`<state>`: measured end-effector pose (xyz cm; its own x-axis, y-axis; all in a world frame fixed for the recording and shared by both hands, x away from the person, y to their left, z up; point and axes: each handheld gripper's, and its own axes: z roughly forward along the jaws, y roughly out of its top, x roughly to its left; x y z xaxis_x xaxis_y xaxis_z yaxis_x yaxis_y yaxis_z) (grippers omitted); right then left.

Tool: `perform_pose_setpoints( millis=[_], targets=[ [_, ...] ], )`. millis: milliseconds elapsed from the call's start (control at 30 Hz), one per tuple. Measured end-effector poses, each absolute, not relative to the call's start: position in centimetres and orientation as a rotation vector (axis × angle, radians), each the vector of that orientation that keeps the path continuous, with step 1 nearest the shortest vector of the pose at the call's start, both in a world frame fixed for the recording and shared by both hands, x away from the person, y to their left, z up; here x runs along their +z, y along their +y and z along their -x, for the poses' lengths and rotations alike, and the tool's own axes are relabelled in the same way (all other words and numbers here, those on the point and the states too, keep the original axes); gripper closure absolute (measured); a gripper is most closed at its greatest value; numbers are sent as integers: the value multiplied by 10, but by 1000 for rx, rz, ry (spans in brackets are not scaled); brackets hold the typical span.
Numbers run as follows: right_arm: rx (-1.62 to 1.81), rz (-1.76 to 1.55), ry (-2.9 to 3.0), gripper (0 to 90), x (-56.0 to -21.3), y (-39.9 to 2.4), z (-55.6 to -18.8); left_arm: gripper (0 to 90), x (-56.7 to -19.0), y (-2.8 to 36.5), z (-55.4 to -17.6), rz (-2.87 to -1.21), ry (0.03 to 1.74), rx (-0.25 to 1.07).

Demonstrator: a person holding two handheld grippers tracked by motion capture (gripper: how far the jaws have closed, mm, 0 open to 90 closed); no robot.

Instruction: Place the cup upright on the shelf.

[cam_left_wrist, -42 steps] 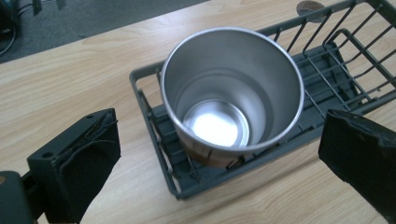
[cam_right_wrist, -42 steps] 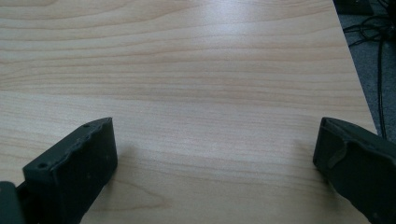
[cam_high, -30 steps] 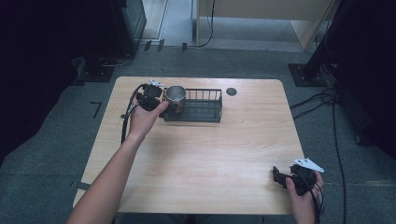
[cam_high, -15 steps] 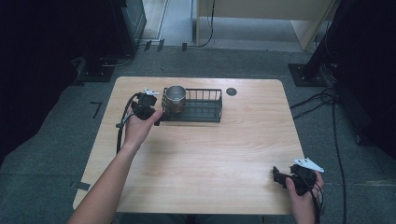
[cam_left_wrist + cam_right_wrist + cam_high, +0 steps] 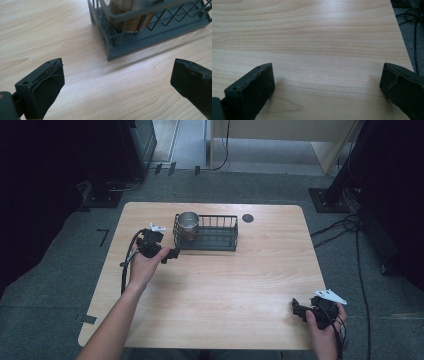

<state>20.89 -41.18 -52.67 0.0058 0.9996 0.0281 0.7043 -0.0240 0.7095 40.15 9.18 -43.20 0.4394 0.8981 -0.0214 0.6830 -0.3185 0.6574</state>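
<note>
One wire basket [image 5: 206, 232] sits at the table's [image 5: 225, 285] 12 o'clock, with one metal cup [image 5: 188, 223] inside its left end. The left gripper [image 5: 172, 254] hovers just off the basket's 8 o'clock corner, jaws spread wide, holding nothing. The right gripper [image 5: 296, 307] rests near the table's 5 o'clock edge, jaws likewise wide and empty. Bare wood lies open between the two grippers.
</note>
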Motion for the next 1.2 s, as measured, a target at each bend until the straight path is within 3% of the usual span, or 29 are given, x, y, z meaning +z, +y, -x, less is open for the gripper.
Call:
perform_pose_setpoints(
  millis=[1200],
  targets=[
    [758, -1780, 1749, 0, -527, -412, -209, 0, -487, 169, -331, -1983, 1501, 442]
  ],
)
